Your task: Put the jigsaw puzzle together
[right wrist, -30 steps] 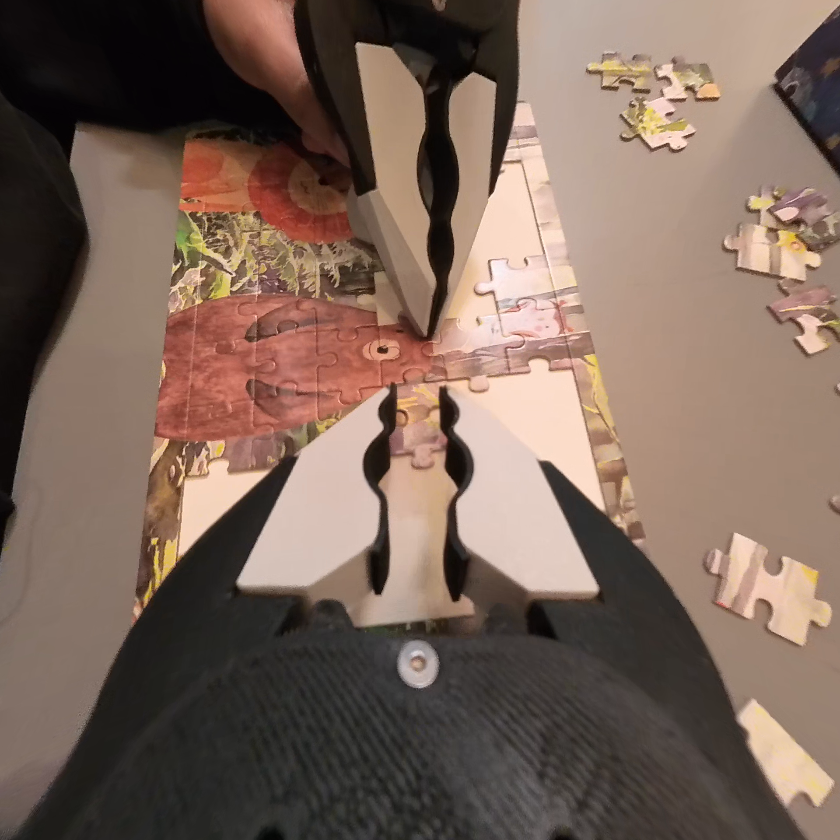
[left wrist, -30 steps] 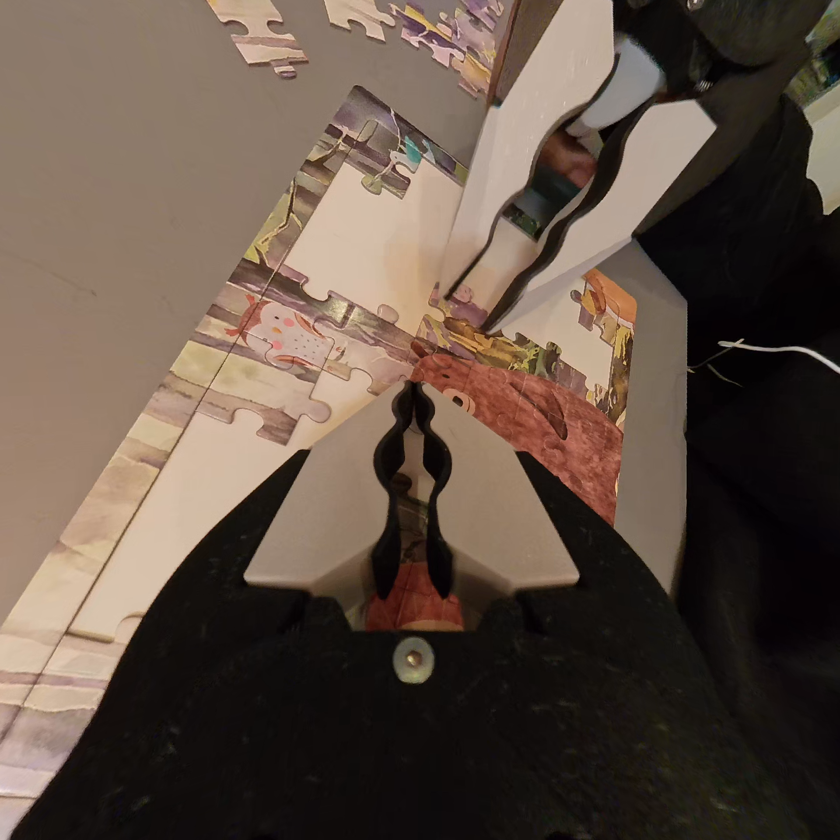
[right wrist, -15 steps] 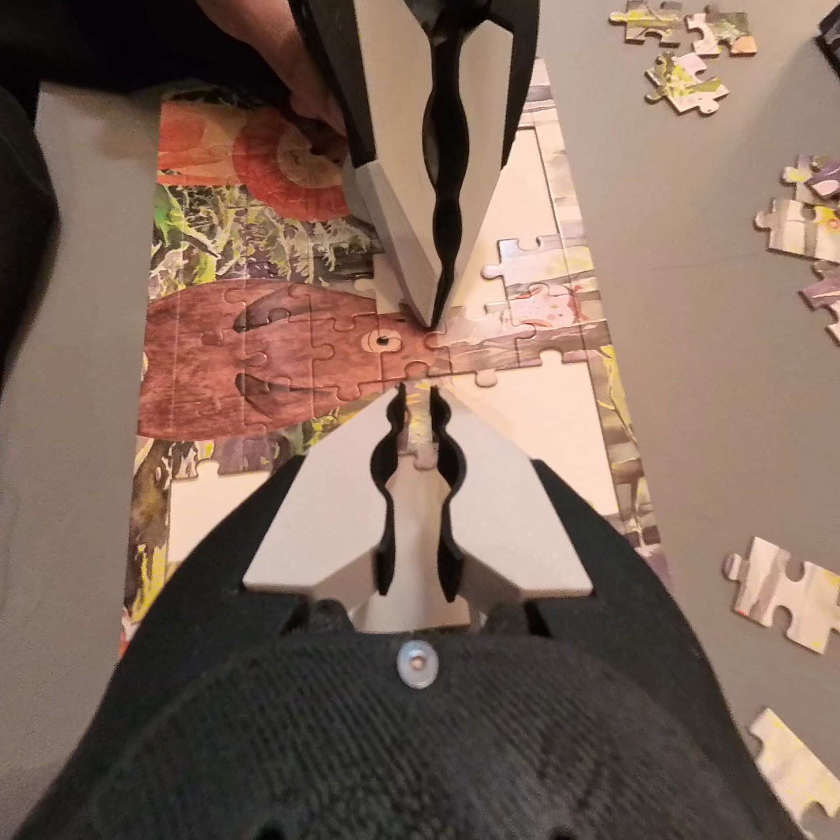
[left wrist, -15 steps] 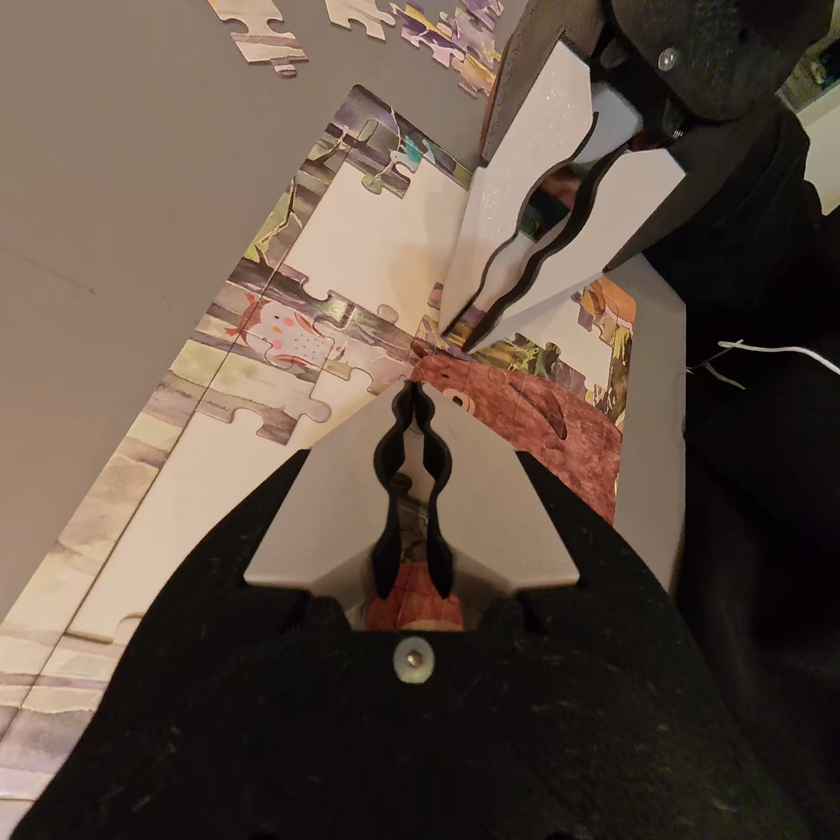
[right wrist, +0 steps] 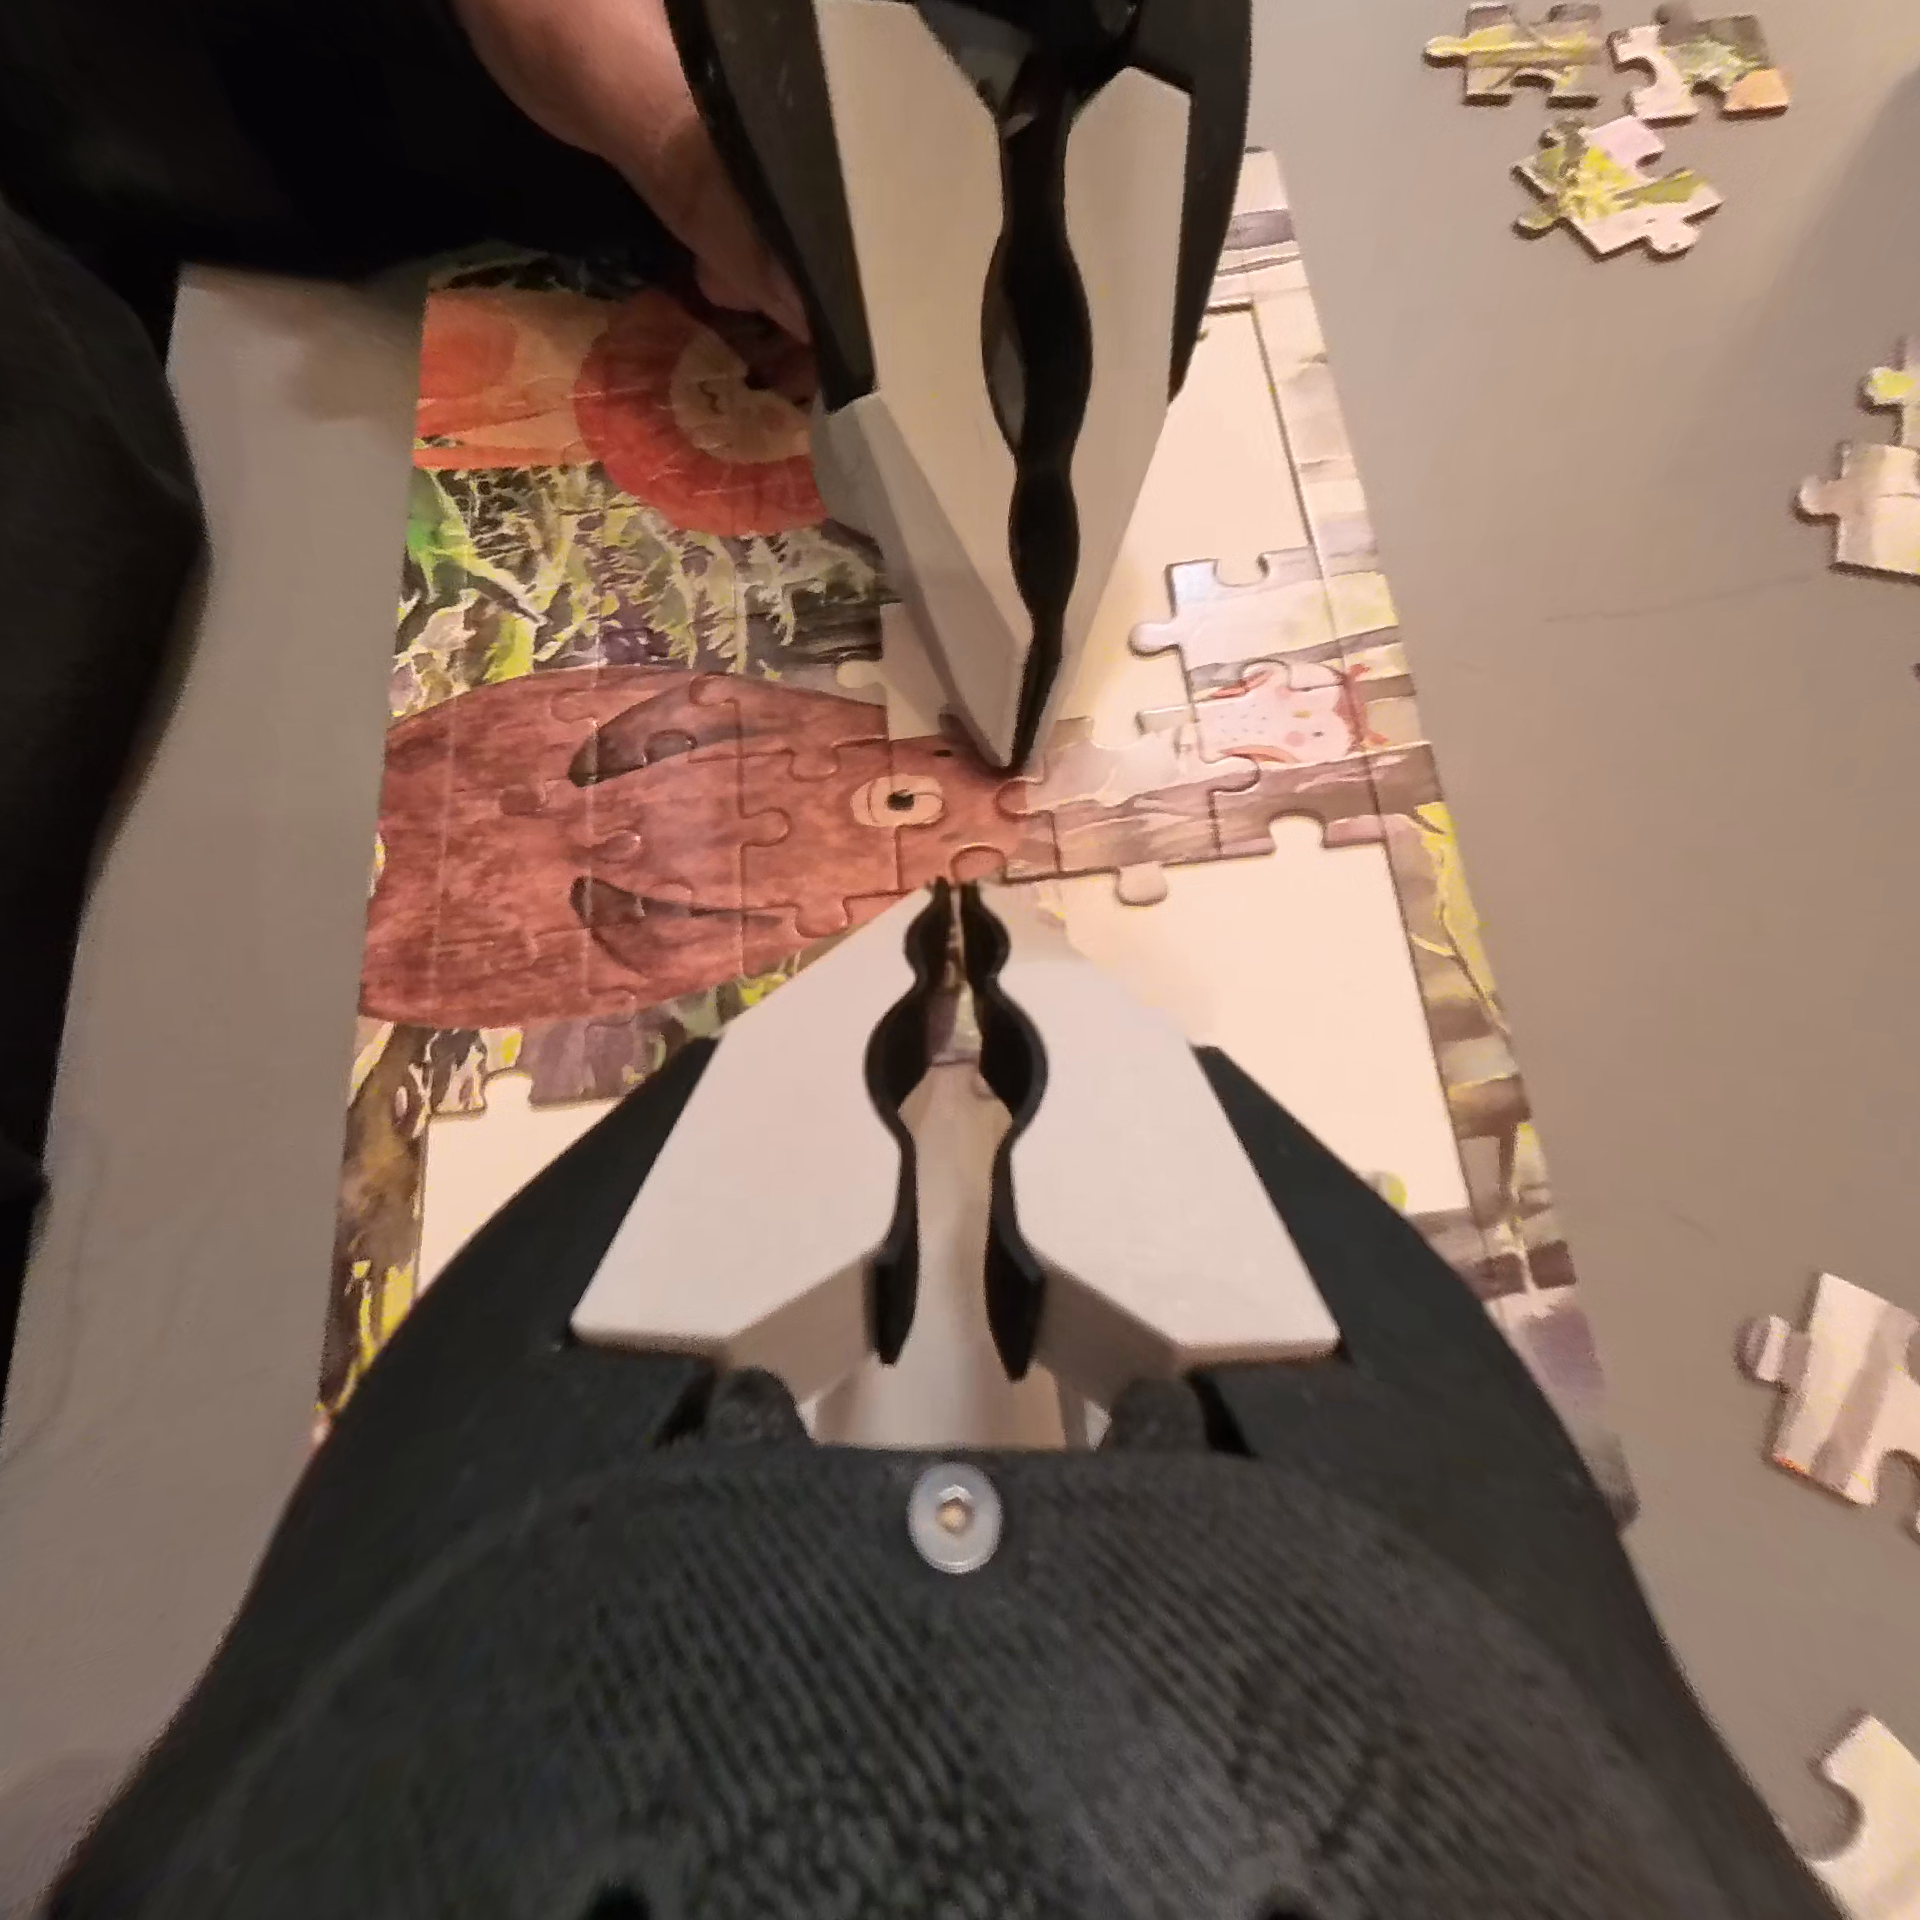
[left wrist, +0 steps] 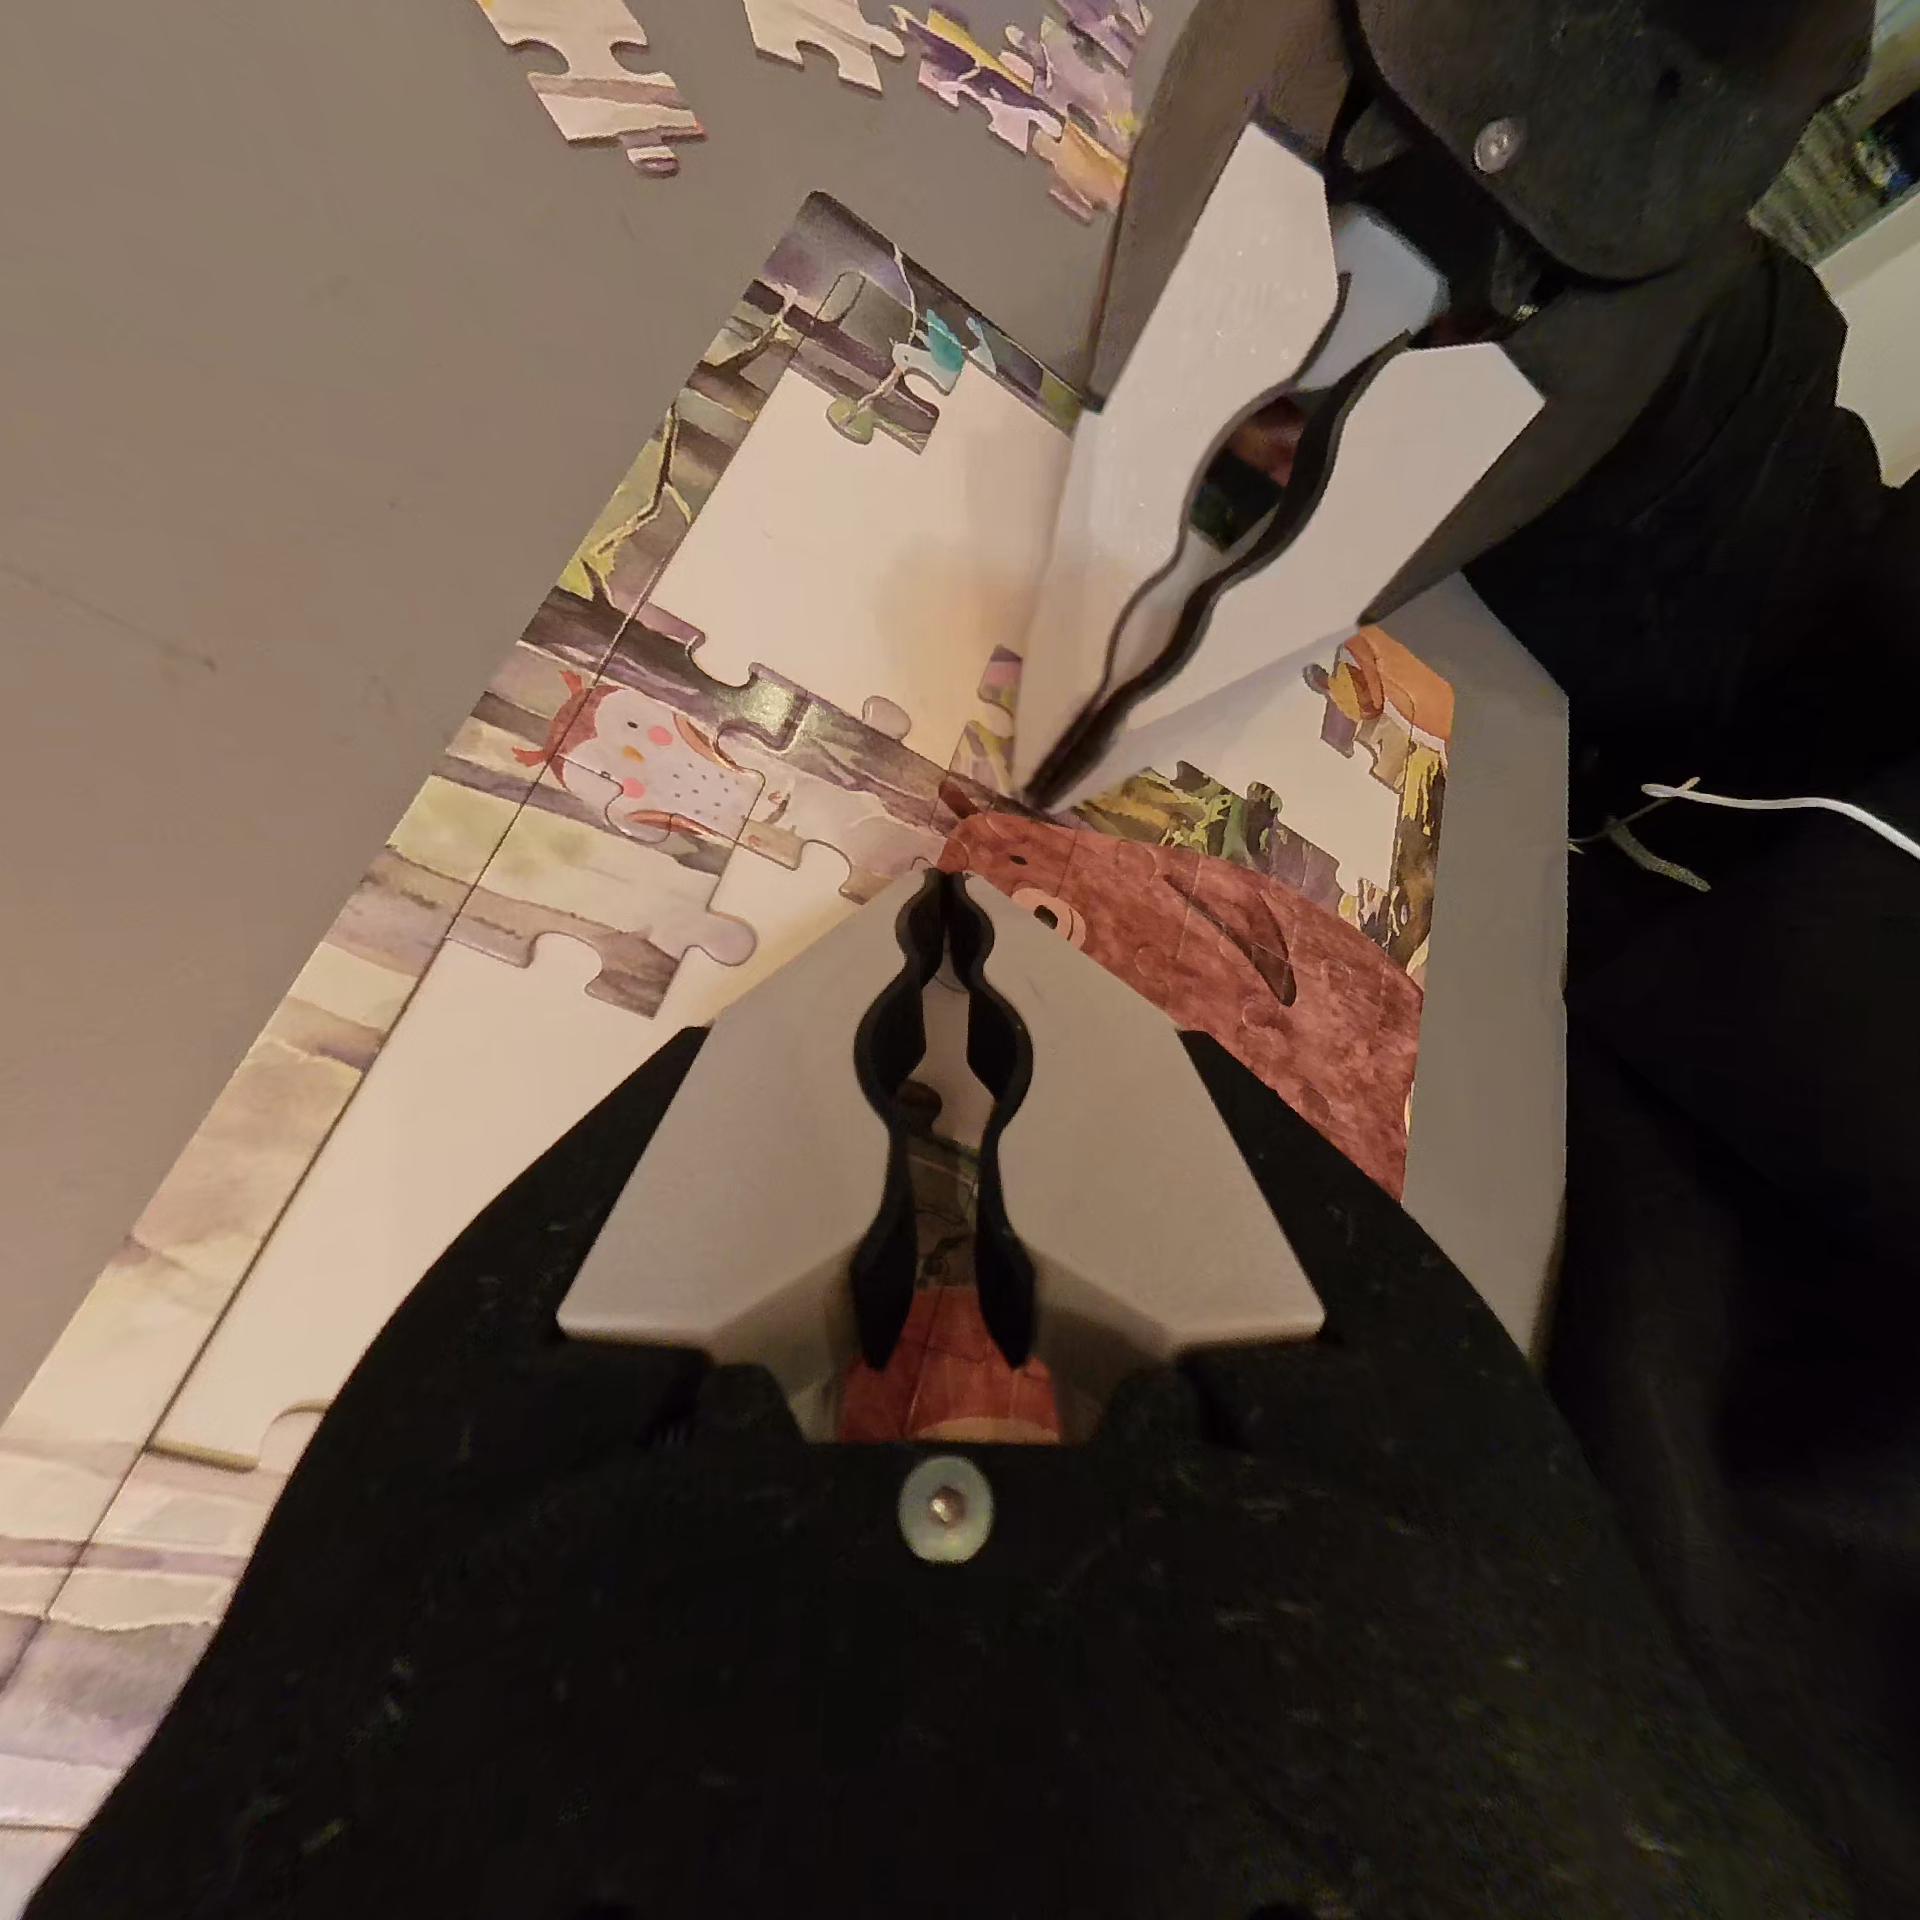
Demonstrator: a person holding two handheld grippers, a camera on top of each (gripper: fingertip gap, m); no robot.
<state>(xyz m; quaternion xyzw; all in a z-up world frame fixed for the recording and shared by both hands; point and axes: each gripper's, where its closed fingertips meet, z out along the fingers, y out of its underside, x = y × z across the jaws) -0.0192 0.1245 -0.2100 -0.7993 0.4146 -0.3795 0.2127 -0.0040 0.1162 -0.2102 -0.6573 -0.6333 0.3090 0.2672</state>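
Observation:
The partly built jigsaw puzzle (left wrist: 1195,904) lies flat on the grey table, with a brown animal figure (right wrist: 623,831) across its middle and cream bare patches (right wrist: 1247,987). My left gripper (left wrist: 948,883) is shut, tips resting at the brown figure's head end; it also shows in the right wrist view (right wrist: 1013,764). My right gripper (right wrist: 956,888) is shut, tips down on the puzzle just opposite the left one; it also shows in the left wrist view (left wrist: 1044,795). The two tip pairs stand close together. I see no piece held in either.
Loose puzzle pieces lie on the grey table beside the puzzle (right wrist: 1610,187), (right wrist: 1849,1392), (left wrist: 613,99). A white owl picture (left wrist: 665,764) sits in the built border strip. A person's dark clothing (left wrist: 1714,935) and a hand (right wrist: 717,218) are at the puzzle's near side. Only a small space, under 4 cm, lies between the two pairs of fingers. Between my right fingertips and the partly built jigsaw puzzle (left wrist: 1195,904) there is roughly 4 cm.
My right gripper's fingers have closed from open to shut and its tips have moved closer to the brown figure and the left gripper. The left gripper has stayed shut in place.

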